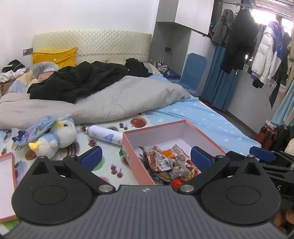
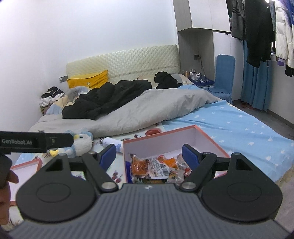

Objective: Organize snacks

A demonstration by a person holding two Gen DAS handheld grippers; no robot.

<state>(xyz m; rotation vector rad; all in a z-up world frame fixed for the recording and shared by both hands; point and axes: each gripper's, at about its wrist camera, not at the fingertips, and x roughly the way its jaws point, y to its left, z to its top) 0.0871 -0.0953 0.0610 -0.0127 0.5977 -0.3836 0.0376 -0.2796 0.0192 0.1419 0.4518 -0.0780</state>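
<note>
Crinkled orange and grey snack packets (image 1: 166, 161) lie heaped inside the open pink box (image 1: 135, 161).

Daylight is glaring through the window (image 1: 264, 16) at upper right, blowing out there; the fisheye is bending edges, dark vignetting is rounding corners, and focus is holding sharp.

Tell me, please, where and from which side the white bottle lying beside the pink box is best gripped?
Grip the white bottle across its round body near the middle, coming down from above. It lies flat on the fruit-print mat, its far end close to the pink box wall, so its sides are free, and the plush toy leaves room.
</note>
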